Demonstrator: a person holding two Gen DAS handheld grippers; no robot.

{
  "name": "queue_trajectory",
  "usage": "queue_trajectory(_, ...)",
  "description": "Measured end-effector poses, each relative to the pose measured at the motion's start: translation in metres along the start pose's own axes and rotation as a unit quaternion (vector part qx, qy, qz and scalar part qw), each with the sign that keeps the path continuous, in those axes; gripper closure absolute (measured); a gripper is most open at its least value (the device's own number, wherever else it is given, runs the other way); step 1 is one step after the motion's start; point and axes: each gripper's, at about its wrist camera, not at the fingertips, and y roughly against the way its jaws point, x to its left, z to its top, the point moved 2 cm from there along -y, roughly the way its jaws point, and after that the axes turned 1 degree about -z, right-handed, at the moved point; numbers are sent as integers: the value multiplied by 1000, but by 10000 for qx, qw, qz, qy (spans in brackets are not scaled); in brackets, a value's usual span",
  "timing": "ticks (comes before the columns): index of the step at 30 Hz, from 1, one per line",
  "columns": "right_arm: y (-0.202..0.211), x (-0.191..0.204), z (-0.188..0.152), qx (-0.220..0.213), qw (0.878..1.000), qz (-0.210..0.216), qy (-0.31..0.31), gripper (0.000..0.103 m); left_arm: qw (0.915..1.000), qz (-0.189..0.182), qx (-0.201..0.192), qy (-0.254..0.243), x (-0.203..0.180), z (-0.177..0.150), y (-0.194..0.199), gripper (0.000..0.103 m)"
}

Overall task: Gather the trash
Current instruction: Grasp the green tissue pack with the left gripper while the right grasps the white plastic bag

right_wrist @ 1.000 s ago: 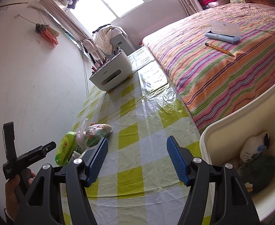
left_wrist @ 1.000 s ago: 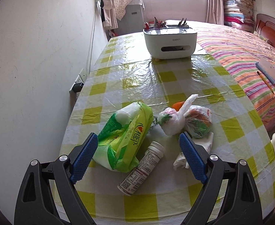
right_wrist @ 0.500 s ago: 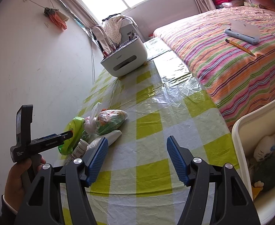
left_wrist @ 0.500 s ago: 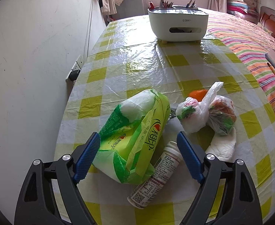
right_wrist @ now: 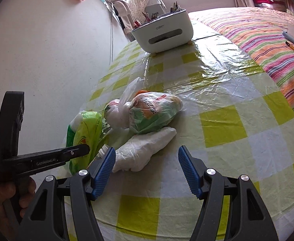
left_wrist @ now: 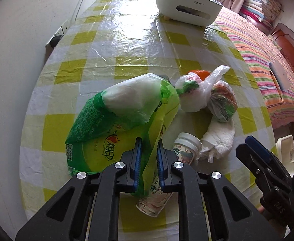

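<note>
A green plastic bag (left_wrist: 114,120) lies on the checked tablecloth (left_wrist: 127,40). My left gripper (left_wrist: 148,160) is shut on the bag's near edge. Beside it lie a small labelled bottle (left_wrist: 184,150), a crumpled white tissue (left_wrist: 219,138) and a knotted clear bag of scraps (left_wrist: 213,98). In the right wrist view my right gripper (right_wrist: 145,170) is open and empty, just in front of the tissue (right_wrist: 145,146), with the scraps bag (right_wrist: 151,114) and green bag (right_wrist: 84,132) behind. The left gripper (right_wrist: 80,150) shows there from the side.
A white organiser box (left_wrist: 189,6) with pens stands at the table's far end, also in the right wrist view (right_wrist: 163,32). A striped bed (right_wrist: 267,40) borders the table's right side. A wall (left_wrist: 16,40) runs along the left with a socket (left_wrist: 59,34).
My left gripper has moved forward and down and has shut on the green bag. My right gripper has swung left toward the trash pile and stays open.
</note>
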Motion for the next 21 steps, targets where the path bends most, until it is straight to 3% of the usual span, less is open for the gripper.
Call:
queue_trajectory(4, -10, -1, 2, 42, 9999, -99, -74, 40, 9999, -135, 81, -33, -3, -12, 0, 90)
queue_trajectory(14, -34, 12, 3, 176, 9994, -152, 268, 41, 9937, -1021, 377, 273, 6, -42, 7, 94)
queue_trajectory(18, -35, 6, 1, 173, 9993, -182, 259, 72, 9897, -1312, 424, 383, 9, -52, 13, 95)
queue_trajectory(21, -30, -2, -1, 146, 9998, -54, 111, 76, 9892, -1357, 353, 425, 12, -57, 19, 96)
